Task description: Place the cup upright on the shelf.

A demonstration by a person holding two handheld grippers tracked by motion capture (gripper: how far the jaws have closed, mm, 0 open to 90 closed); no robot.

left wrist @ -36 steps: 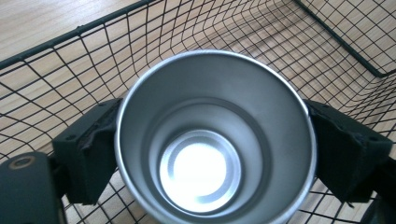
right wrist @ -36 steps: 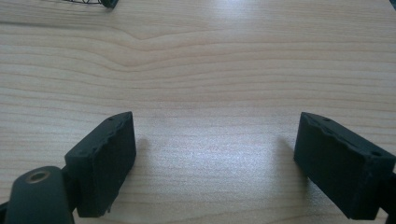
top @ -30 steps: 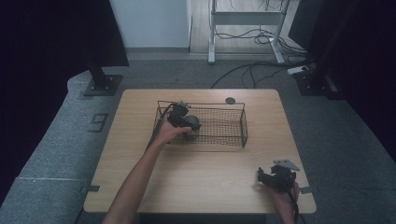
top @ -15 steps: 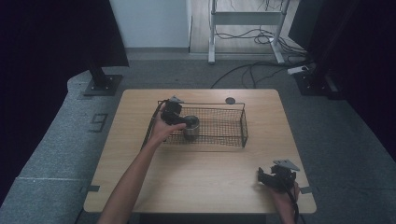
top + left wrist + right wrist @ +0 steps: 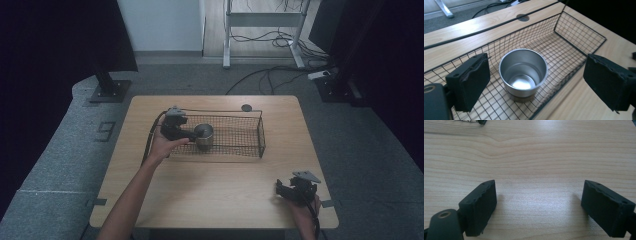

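With the cup [image 5: 523, 72] upright in the basket [image 5: 579, 45], pull your left tongs [image 5: 536, 82] back spread wide, clearing the rim; right tongs [image 5: 539, 207] rest spread on the bench [image 5: 536, 150].

A lab or studio: black curtains [image 5: 55, 45] at both sides of the frame, grey carpet [image 5: 60, 150], cables [image 5: 270, 75] and a metal stand [image 5: 265, 22] at top.

A single figure 9 [image 5: 105, 131] is marked on the grey floor mat [image 5: 60, 150] at nine o'clock from the table [image 5: 210, 200], and nothing else here is legible.
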